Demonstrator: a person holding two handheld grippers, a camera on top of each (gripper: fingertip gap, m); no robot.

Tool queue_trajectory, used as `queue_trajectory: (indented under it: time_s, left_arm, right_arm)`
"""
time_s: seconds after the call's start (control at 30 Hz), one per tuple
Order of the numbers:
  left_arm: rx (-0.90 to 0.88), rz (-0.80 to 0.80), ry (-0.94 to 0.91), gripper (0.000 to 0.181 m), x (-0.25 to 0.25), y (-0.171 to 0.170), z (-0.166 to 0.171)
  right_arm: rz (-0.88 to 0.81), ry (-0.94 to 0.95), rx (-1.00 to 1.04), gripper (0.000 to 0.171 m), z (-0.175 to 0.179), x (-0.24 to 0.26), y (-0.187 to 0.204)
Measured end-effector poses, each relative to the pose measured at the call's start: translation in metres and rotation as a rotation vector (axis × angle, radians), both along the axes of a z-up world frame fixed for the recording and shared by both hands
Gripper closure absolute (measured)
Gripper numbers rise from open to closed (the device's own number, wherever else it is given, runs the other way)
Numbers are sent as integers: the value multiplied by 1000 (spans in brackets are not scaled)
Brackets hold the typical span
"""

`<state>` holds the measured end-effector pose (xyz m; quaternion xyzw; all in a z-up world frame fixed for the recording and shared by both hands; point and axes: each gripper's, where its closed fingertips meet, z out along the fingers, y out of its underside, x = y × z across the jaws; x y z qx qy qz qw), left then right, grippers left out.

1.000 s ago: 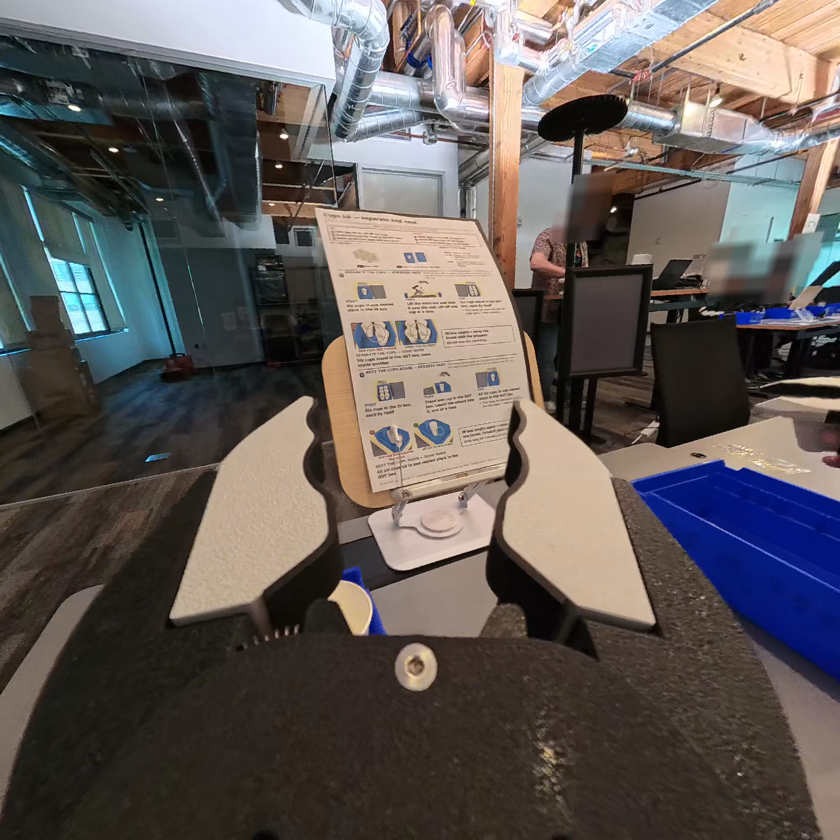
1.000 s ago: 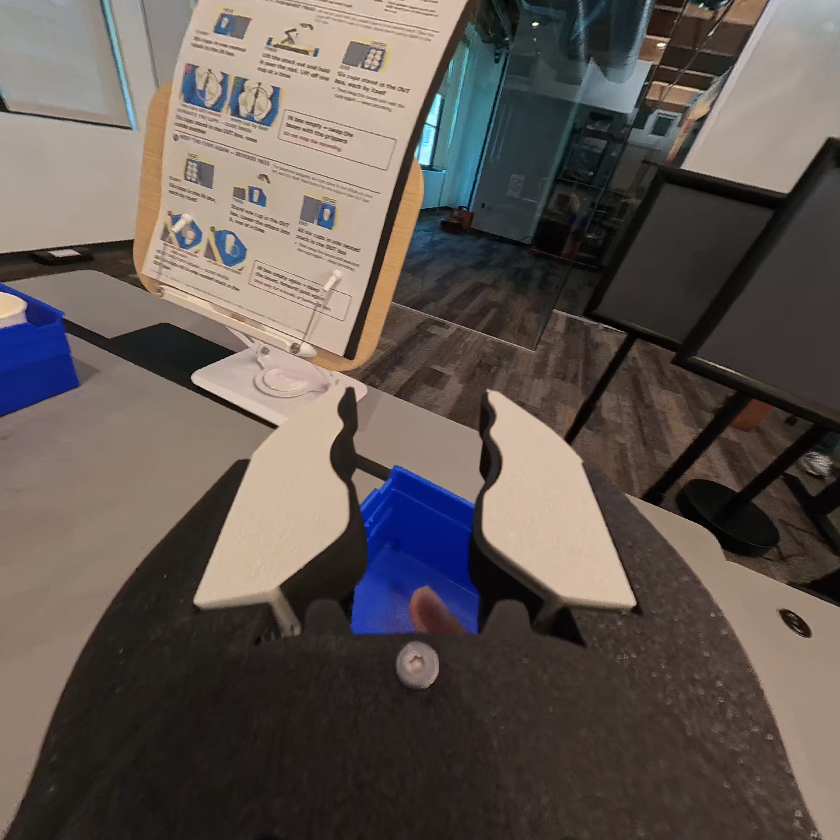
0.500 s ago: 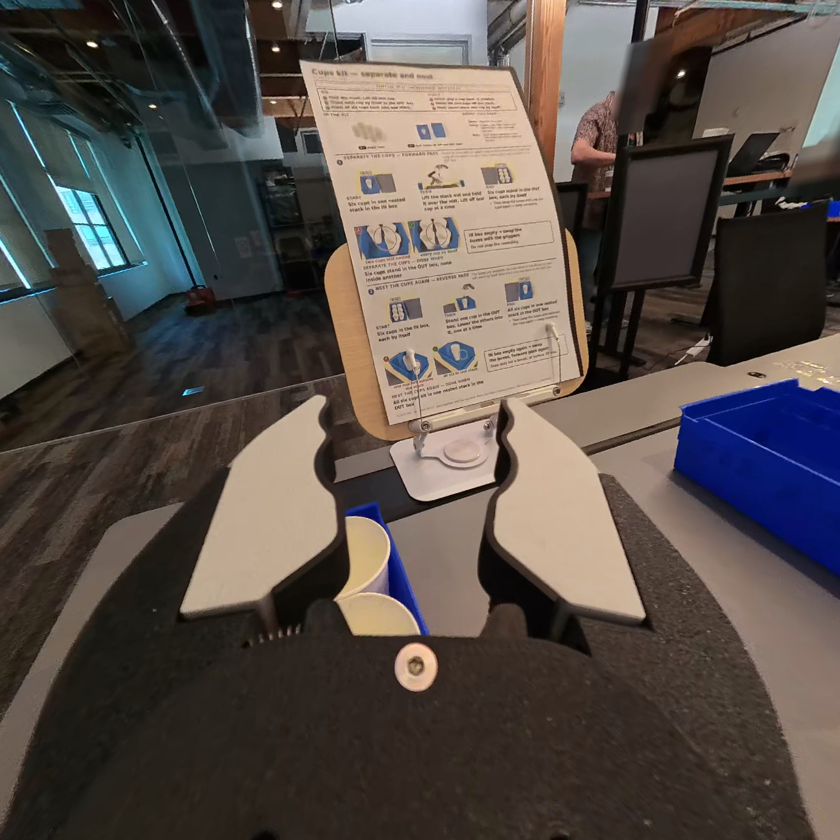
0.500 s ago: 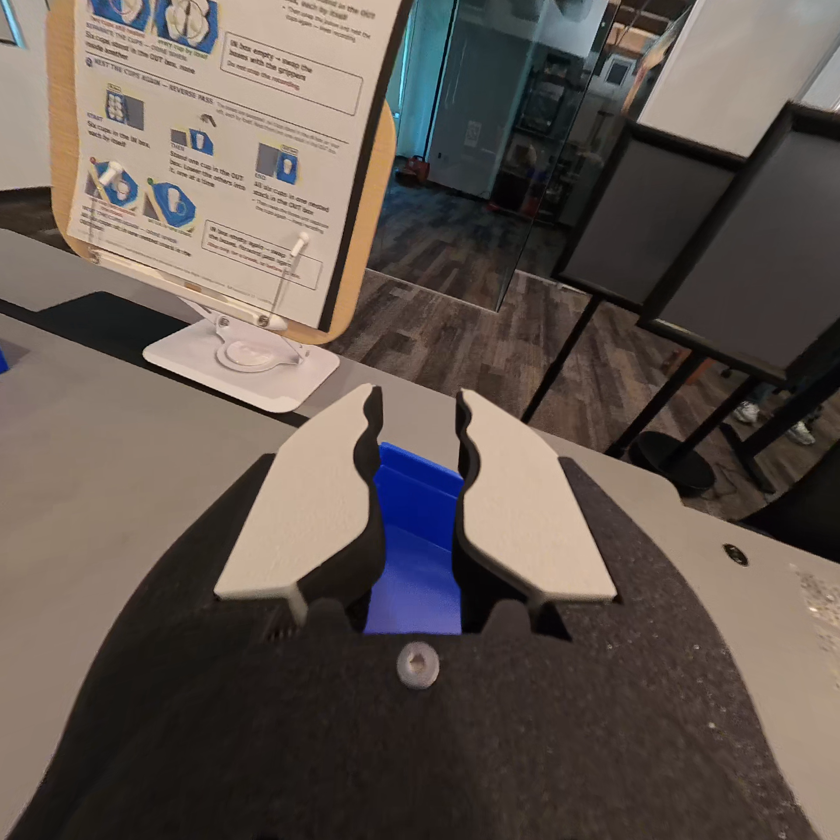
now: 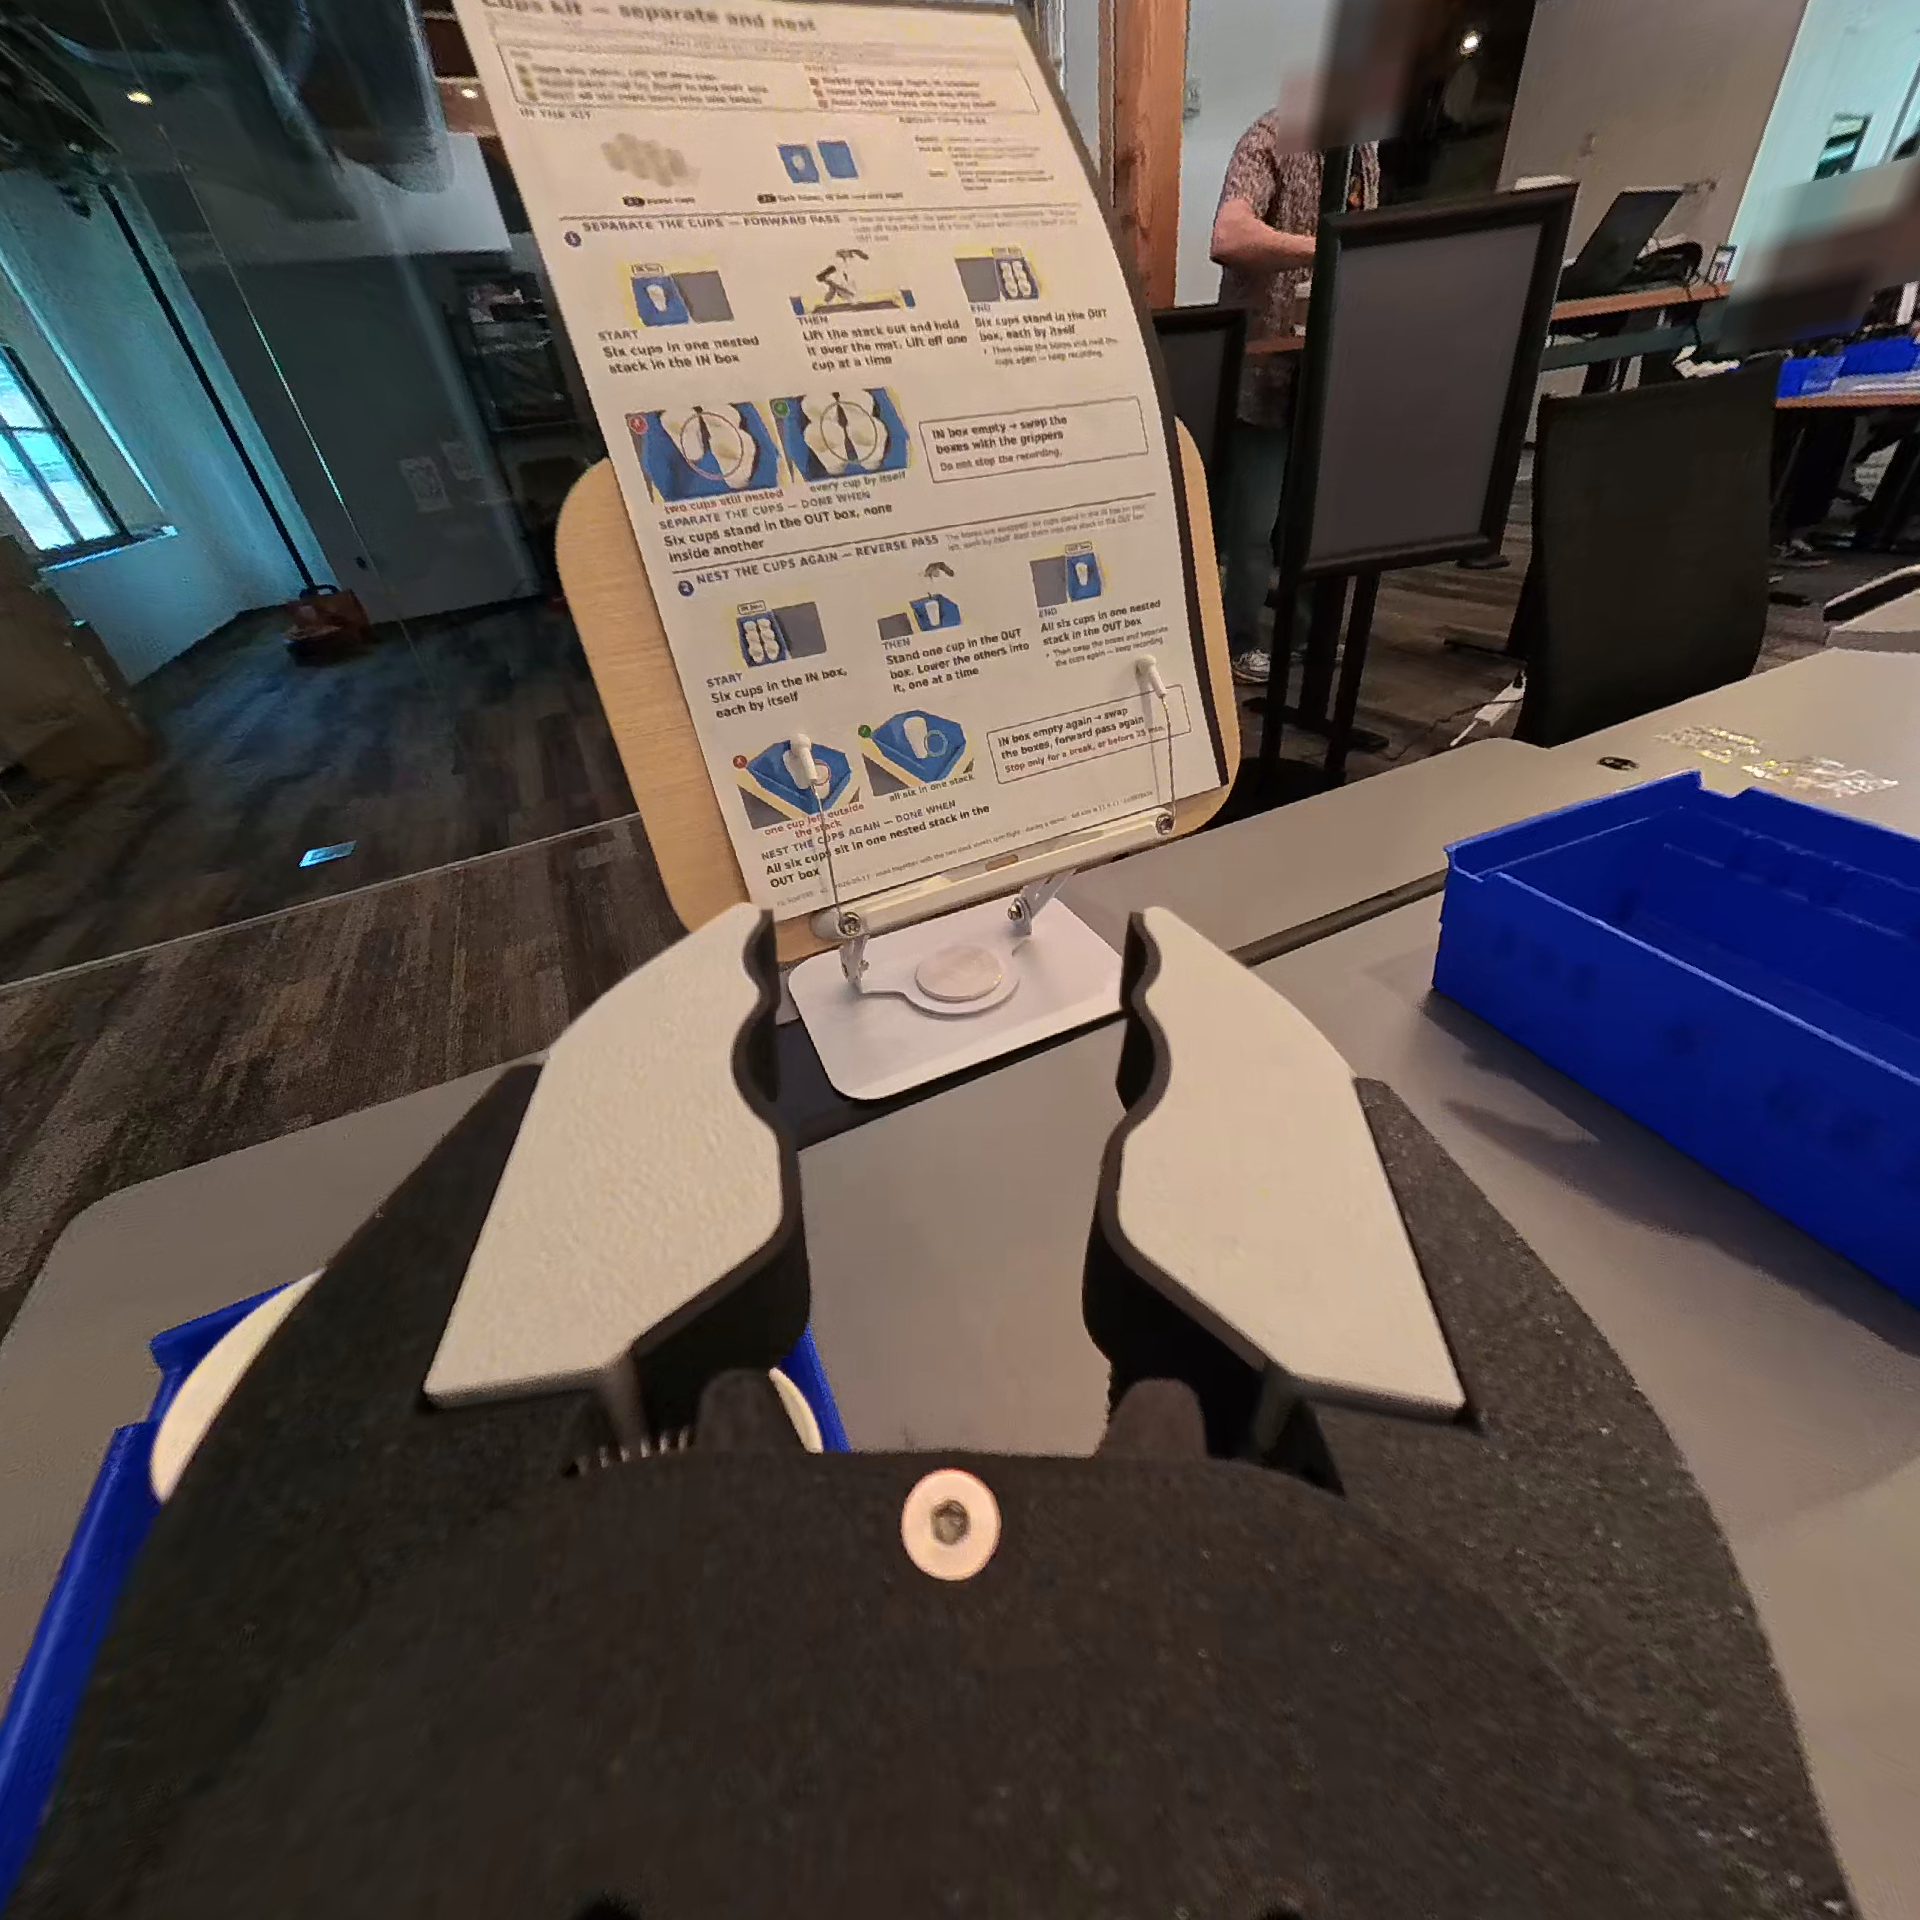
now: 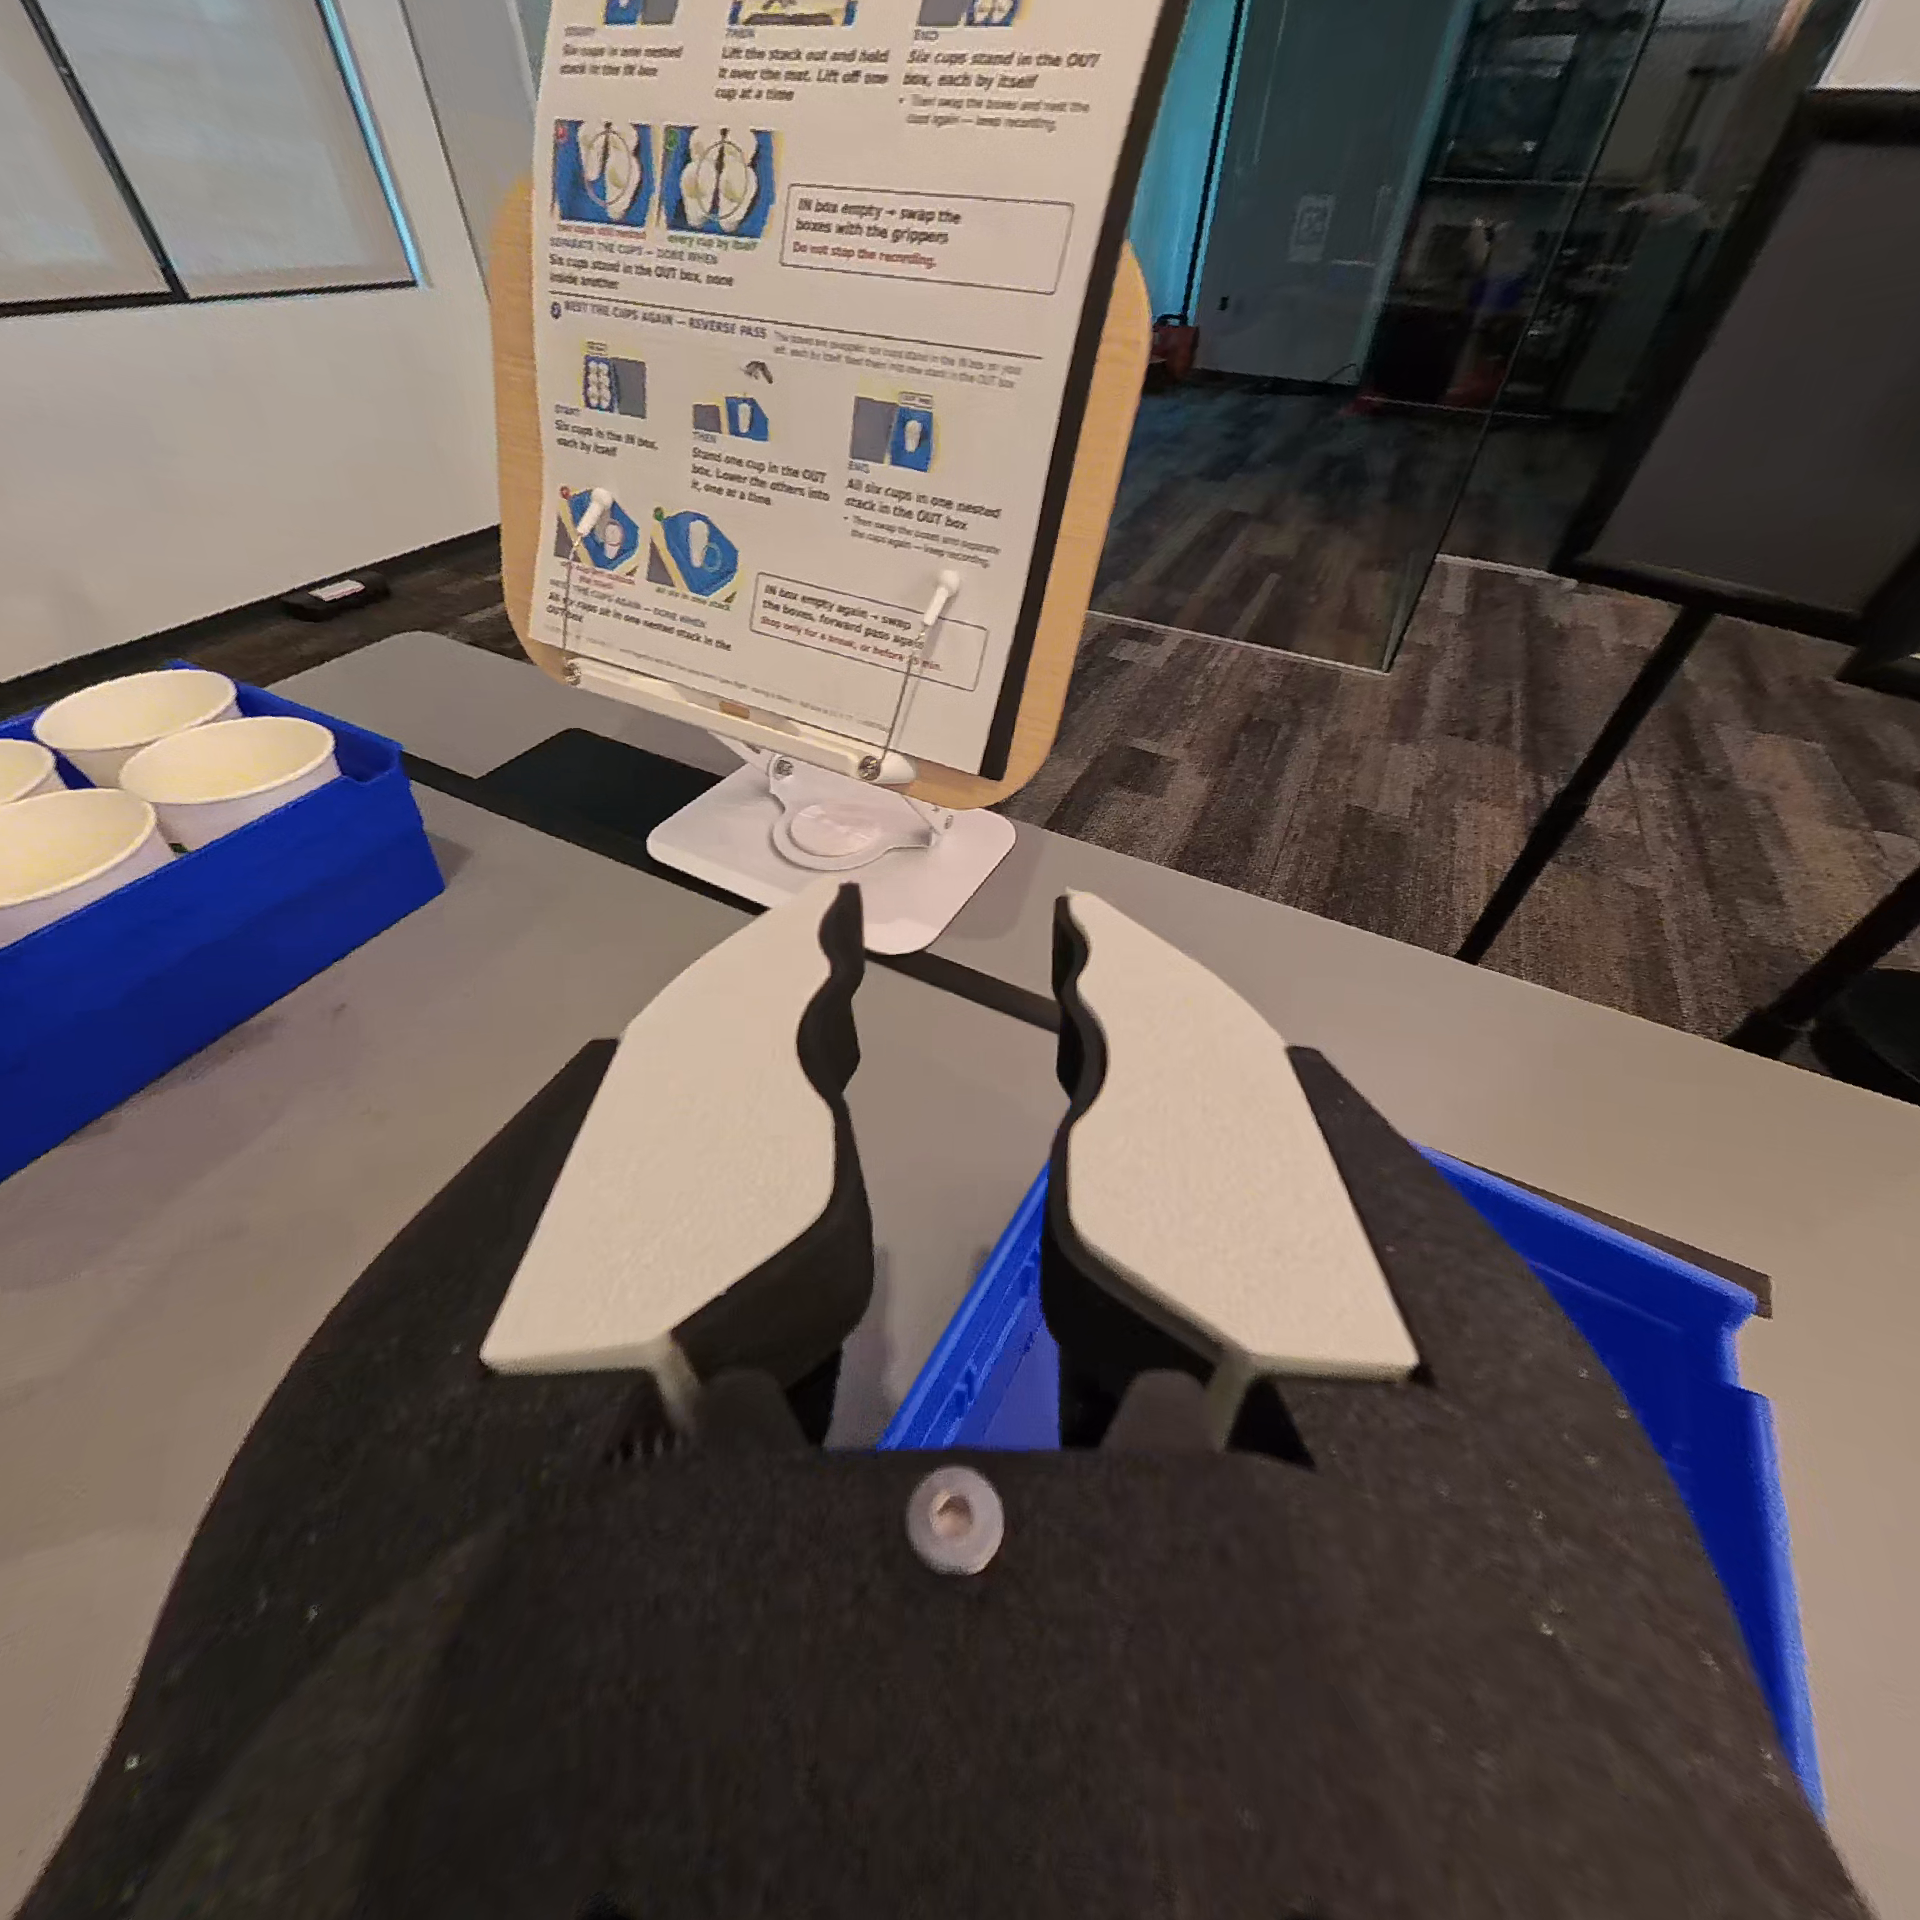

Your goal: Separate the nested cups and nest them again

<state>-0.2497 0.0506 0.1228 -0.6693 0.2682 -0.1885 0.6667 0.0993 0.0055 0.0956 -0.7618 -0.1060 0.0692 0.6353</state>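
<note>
While both tools hover above the grey bench (image 6: 312, 1195), neither grips anything. Left hand-held gripper (image 5: 945, 997): jaws spread wide, empty, bare bench between them. Right hand-held gripper (image 6: 956, 956): jaws set narrower, a moderate gap, also empty, poised over the near edge of the empty blue bin (image 6: 1621, 1309) at its 4 o'clock.

Count: two blue bins. The bin of cups (image 6: 208, 935) sits at 9 o'clock in the right wrist view, well apart from the other bin. Four white paper cups (image 6: 223, 769) show there, standing singly with mouths up; the frame edge cuts off the rest.

One instruction sheet on a stand (image 6: 831, 831) at 12 o'clock, near the bench's far edge.
</note>
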Motion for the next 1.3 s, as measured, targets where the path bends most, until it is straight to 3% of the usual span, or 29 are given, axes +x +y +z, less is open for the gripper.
queue_trajectory:
  time_s: [0.37,0.87,1.3]
  left_arm:
    - [-77,-111,-13,122,36,-11,-19]
    - [-47,43,54,109,54,-2,-46]
    - [-88,46,53,101,59,2,-59]
  right_arm:
    - [83,-54,-48,137,-12,-25,3]
    - [160,-163,-72,130,-36,-80,12]
    - [231,-262,-124,122,-76,-135,18]
